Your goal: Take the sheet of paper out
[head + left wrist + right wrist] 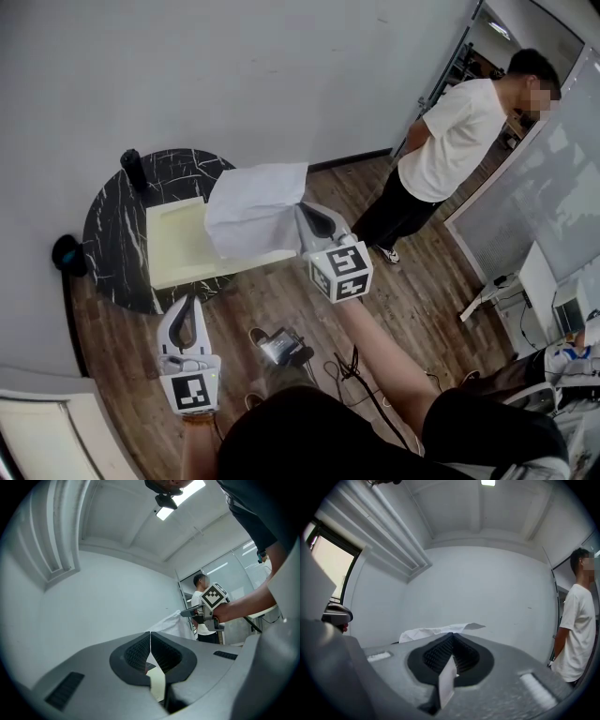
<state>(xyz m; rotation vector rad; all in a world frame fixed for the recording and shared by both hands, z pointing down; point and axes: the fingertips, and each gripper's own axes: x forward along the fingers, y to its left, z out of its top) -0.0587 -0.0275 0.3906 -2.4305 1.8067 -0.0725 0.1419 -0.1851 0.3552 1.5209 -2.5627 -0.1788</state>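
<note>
Round desk (108, 239): right tongs (302, 214) are clamping sheet of paper (253, 211) above it; only left gripper view is showing left tongs (150, 635) pressed together, empty.

No legible text, no labels, no numbers

My head camera looks steeply down on the round table (112, 244); each gripper camera sits close behind its jaws, tilted up at wall (487, 588) and ceiling (497, 513); all three share the standing person (450, 141) and sheet of paper (258, 206).
</note>
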